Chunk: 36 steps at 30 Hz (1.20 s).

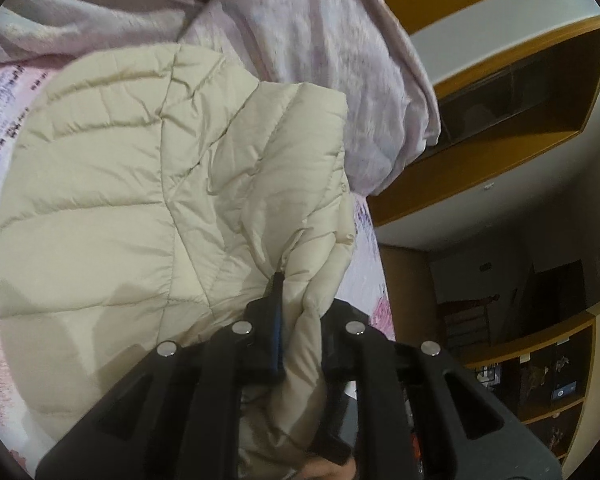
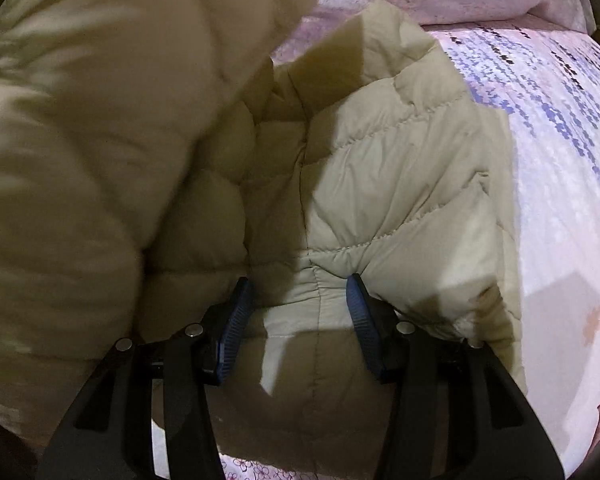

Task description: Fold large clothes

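One cream puffer jacket (image 1: 112, 184) is lying on the bed (image 2: 560, 184); the left gripper (image 1: 296, 312) is pinching its fold, the right gripper (image 2: 300, 304) is clamping a thick bunch half-wide.

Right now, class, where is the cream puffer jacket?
The cream puffer jacket lies on the printed pink bedsheet, below the rumpled pink blanket. The left gripper pinches a fold of it; the right gripper straddles a quilted bulge.

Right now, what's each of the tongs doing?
Left tongs: shut on a fold of the cream puffer jacket.
Right tongs: pads pressing a bunched jacket seam.
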Each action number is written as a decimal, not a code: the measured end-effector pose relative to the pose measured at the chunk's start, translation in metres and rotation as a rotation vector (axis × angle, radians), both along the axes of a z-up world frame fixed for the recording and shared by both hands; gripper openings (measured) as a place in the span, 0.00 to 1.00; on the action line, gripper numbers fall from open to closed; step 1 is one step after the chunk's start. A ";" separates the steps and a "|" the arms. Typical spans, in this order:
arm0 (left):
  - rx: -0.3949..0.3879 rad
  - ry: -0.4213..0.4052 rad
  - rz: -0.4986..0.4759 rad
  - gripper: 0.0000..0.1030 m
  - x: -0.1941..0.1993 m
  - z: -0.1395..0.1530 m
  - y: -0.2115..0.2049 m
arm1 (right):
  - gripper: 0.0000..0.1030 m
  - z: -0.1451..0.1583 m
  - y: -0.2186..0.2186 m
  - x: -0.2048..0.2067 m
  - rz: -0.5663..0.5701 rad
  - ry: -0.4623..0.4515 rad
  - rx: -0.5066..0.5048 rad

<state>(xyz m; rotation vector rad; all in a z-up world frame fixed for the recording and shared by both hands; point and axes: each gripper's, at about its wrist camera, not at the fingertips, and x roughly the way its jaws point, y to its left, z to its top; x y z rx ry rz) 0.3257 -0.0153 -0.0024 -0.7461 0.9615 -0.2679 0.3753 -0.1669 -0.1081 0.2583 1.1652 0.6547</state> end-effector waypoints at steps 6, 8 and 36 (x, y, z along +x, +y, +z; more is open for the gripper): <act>-0.021 0.037 -0.058 0.31 0.016 -0.006 -0.023 | 0.49 0.022 -0.040 -0.008 -0.022 -0.084 -0.028; -0.030 0.030 -0.082 0.37 0.018 0.000 -0.028 | 0.49 0.031 -0.058 -0.008 -0.053 -0.112 -0.040; 0.454 0.059 0.202 0.49 -0.031 0.011 0.095 | 0.50 0.122 -0.038 0.009 -0.055 -0.235 0.002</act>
